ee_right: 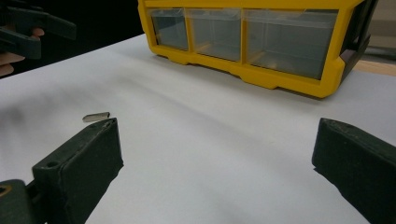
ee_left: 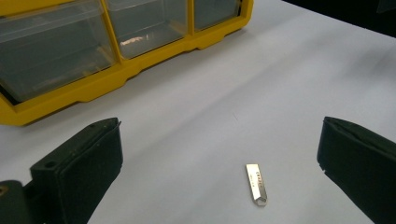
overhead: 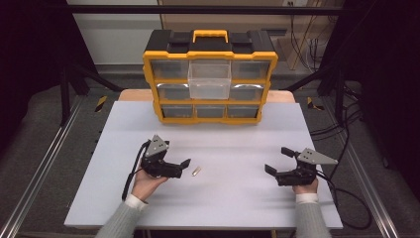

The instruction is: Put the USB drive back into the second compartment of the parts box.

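I have the left gripper low over the table, its jaws spread wide and holding nothing, because the small metal stick lies flat on the white surface just beside its tips. In the left gripper view the stick sits between the two black jaws, nearer the right one and close to the bottom edge, so I judge the opening is lined up to straddle it before closing. It lies with its long side running roughly along the gripper's line of sight, which means the jaws would pinch it across its narrow width; that seems the safer grip on something this thin and flat.

My right gripper waits well apart on the other side of the table, jaws also wide apart and empty. From its view the stick shows far off, just above the left jaw, with the left gripper beyond it at the upper left.

The yellow drawer cabinet stands at the far edge, and one clear drawer in the top middle is pulled out. I take that drawer as the likely place for the stick, left open so I can drop it in without a second hand.
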{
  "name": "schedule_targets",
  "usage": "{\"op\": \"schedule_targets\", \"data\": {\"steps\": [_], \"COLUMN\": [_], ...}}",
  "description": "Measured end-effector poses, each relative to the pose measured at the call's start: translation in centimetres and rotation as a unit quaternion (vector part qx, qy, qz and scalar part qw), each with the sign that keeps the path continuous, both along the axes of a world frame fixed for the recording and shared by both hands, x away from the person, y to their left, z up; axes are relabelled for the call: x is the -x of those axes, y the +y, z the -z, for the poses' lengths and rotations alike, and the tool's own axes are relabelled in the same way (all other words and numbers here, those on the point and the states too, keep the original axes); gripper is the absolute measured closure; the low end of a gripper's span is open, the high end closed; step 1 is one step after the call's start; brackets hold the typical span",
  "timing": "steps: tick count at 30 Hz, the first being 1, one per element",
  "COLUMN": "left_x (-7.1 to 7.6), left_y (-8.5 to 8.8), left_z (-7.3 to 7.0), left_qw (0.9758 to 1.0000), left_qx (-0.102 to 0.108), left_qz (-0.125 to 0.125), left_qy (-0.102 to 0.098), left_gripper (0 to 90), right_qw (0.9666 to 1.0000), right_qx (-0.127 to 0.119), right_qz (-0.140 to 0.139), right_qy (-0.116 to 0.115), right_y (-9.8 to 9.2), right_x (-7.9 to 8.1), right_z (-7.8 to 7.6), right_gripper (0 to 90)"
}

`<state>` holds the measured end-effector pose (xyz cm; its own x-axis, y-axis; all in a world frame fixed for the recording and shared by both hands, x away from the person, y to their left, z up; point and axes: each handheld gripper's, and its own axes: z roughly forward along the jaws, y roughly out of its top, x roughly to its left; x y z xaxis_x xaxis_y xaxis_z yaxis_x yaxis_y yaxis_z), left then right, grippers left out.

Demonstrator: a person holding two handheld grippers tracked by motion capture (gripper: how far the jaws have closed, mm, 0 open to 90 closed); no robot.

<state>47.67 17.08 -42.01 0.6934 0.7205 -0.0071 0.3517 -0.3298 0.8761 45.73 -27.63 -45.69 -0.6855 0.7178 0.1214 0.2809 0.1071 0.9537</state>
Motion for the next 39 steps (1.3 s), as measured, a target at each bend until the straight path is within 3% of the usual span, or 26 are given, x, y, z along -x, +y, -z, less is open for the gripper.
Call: {"op": "schedule_targets", "data": {"steps": [21, 39], "left_x": [-0.7, -1.3], "left_y": [-2.6, -4.2], "left_z": [1.4, 3.1], "left_qw": [0.9986, 0.994], "left_qx": [-0.043, -0.08], "left_qz": [0.012, 0.022], "left_qy": [0.028, 0.071], "left_gripper": [0.1, 0.8], "right_qw": [1.0, 1.0], "right_qx": [0.001, 0.002], "right_qz": [-0.002, -0.003], "right_qy": [0.0, 0.004], "right_y": [0.0, 0.1], "right_x": [0.0, 0.0], "right_z": [0.0, 0.1], "right_gripper": [2.0, 2.0]}}
